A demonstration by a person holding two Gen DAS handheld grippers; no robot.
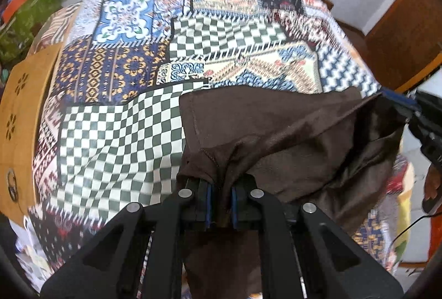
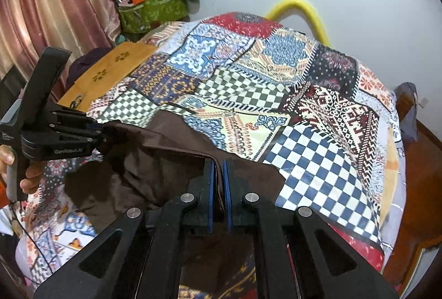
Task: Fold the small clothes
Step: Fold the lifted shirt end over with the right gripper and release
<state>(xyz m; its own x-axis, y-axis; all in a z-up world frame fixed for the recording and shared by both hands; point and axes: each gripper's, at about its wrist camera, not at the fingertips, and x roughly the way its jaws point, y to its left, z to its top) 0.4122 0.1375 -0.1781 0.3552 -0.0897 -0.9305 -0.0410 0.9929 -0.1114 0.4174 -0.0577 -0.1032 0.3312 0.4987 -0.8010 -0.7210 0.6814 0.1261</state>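
A: Where's the dark brown cloth garment (image 1: 276, 127)?

B: Lifted over the patchwork bedspread (image 1: 132, 23), stretched between both tongs.

A: Gripped?

B: Yes, left tongs (image 1: 221, 202) and right tongs (image 2: 219, 183) each pinch an edge, likely to carry it flat for folding.

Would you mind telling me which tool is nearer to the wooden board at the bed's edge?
Left. The left tool grips the brown garment on the side where the wooden board lies; the right tool holds the garment farther from it.
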